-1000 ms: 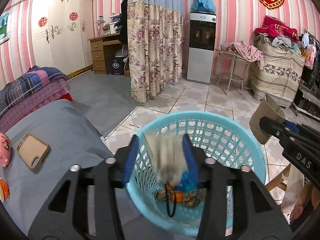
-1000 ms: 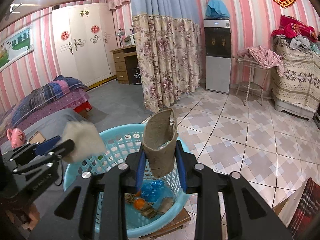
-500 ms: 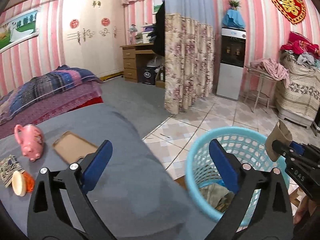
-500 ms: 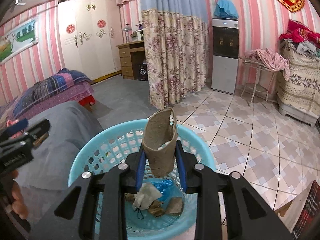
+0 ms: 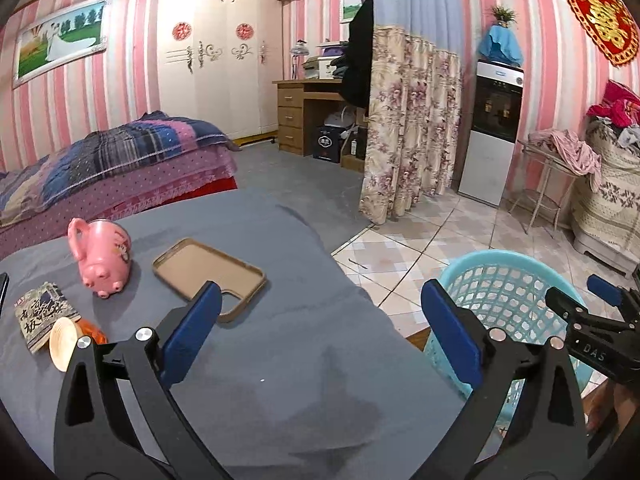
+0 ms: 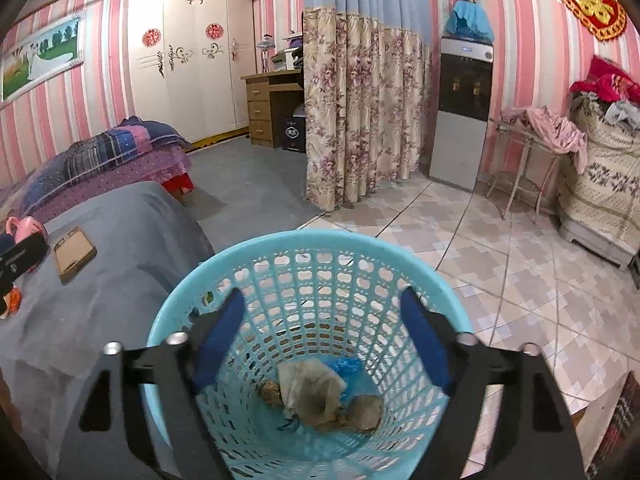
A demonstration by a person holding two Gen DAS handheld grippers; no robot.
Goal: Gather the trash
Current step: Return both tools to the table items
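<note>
My left gripper (image 5: 320,292) stands wide open and empty over a grey-covered surface (image 5: 304,360). On that surface, to its left, lie a printed snack packet (image 5: 44,312), a cream disc (image 5: 62,340) and an orange scrap (image 5: 94,334). The light-blue mesh basket (image 5: 500,256) stands off the surface's right edge. My right gripper (image 6: 320,298) hangs over the basket (image 6: 304,236), its jaws opening with nothing between them. At the basket's bottom lie pale and brown crumpled scraps (image 6: 312,392) and a blue wrapper (image 6: 348,366). The right gripper (image 5: 580,296) also shows at the left wrist view's right edge.
A pink pig-shaped jug (image 5: 104,256) and a tan phone case (image 5: 208,272) sit on the grey surface. Behind are a bed with a plaid blanket (image 5: 120,160), a floral curtain (image 5: 408,132) and a water dispenser (image 5: 496,128). Tiled floor (image 6: 520,280) lies right of the basket.
My left gripper dropped a face mask into the basket, opened wide and swung left over the grey surface. My right gripper opened and its brown paper cup left the jaws.
</note>
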